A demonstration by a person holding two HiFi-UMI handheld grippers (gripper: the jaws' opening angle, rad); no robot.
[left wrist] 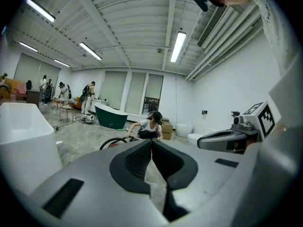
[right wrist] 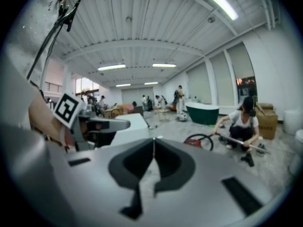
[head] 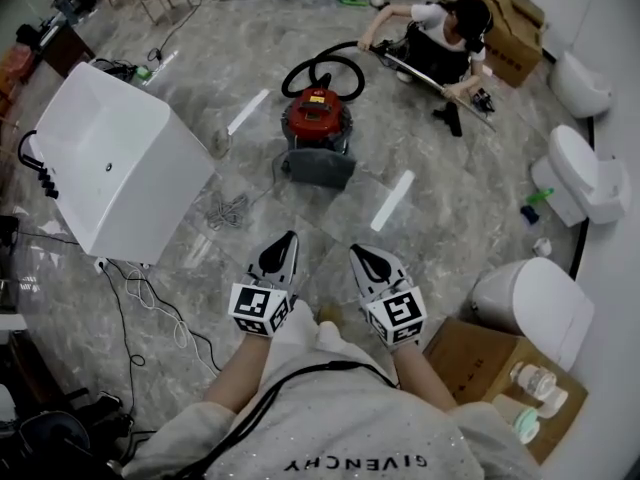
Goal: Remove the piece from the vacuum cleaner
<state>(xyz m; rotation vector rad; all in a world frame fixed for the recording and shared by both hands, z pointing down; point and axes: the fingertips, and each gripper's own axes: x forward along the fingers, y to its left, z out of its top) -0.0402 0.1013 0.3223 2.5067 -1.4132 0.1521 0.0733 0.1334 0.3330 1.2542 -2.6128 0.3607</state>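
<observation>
Two hand-held grippers hover side by side above a grey marble floor (head: 440,208) in a bathroom-fittings showroom, both pointing ahead. The left gripper (head: 291,236) has its jaws pressed together with nothing between them, as its own view confirms (left wrist: 151,142). The right gripper (head: 356,251) is likewise closed and empty (right wrist: 153,139).

The red vacuum cleaner (head: 318,118) sits on the floor ahead of the wearer, well apart from both grippers, with its black hose (head: 322,66) looped behind it. In the right gripper view it shows as a red body with a dark loop (right wrist: 195,141). Only the hose arc and a sliver of red show over the jaws in the left gripper view (left wrist: 112,143).

A crouching person (head: 440,30) beyond the machine holds its long wand (head: 440,83) with both hands (which part of the cleaner is the piece cannot be told from here).

A white bathtub (head: 120,158) stands to the left, with cables (head: 150,303) trailing beside it. White toilets (head: 585,173) line the right wall, and an open cardboard box (head: 480,358) lies by the wearer's right side. A dark green tub (left wrist: 111,117) stands far back in the hall.
</observation>
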